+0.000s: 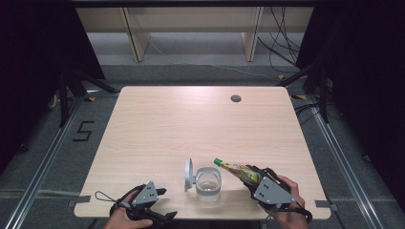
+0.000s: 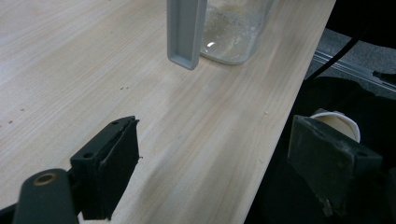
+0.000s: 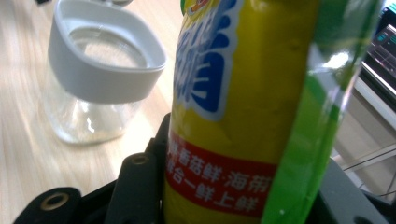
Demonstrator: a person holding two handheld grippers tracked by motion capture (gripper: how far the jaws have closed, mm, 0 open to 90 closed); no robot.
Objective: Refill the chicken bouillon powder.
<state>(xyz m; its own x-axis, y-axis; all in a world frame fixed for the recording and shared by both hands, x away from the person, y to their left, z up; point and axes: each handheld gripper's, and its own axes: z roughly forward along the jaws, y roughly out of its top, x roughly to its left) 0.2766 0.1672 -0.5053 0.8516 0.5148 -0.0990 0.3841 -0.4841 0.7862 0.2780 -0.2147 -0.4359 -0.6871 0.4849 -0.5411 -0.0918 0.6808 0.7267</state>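
Note:
A clear glass jar [image 1: 208, 183] with a grey rim stands near the table's front edge, its grey hinged lid [image 1: 188, 174] flipped up on the left. My right gripper [image 1: 258, 183] is shut on a yellow and green packet [image 1: 238, 170], which tilts up and left toward the jar's mouth. Seen from the right gripper view, the packet [image 3: 252, 107] stands between the jaws with the jar [image 3: 100, 70] to its left. My left gripper [image 1: 160, 205] sits open at the front edge, left of the jar. Its jaws spread wide in the left gripper view, with the lid [image 2: 186, 30] and the jar [image 2: 233, 28] ahead.
The light wooden table [image 1: 191, 119] has a round cable hole [image 1: 235, 98] at the far right. Wooden shelf legs and loose cables stand on the floor behind it. A white paper cup [image 2: 338, 122] sits below the table's front edge.

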